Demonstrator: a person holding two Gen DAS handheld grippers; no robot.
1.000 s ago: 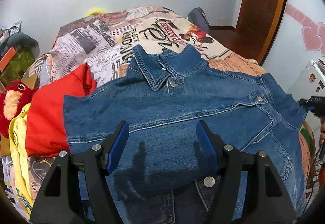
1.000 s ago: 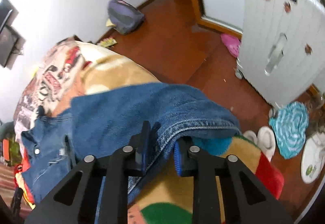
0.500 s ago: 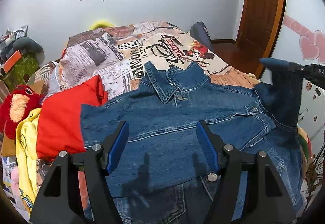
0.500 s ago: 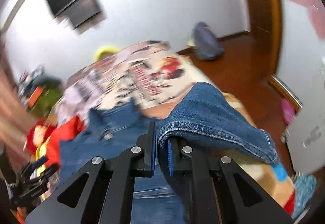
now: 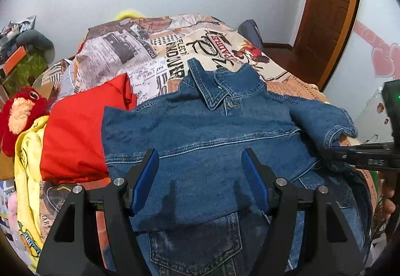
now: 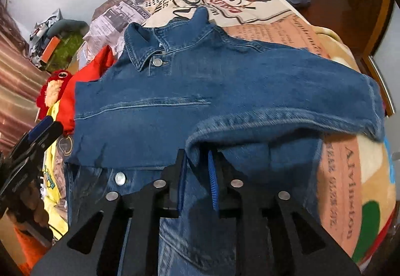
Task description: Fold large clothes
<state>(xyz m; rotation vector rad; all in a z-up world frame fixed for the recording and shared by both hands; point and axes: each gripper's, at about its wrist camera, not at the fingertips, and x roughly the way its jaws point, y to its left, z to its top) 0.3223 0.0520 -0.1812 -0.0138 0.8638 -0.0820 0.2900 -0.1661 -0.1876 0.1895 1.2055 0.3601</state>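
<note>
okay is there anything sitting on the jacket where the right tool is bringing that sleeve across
Nothing visible does. The right tool grips the sleeve over the denim jacket, whose chest shows only bare denim. The open left tool hovers above the jacket's lower half; the red garment lies off to the side.

The blue denim jacket lies front up in the middle, collar at top, right sleeve folded across.
</note>
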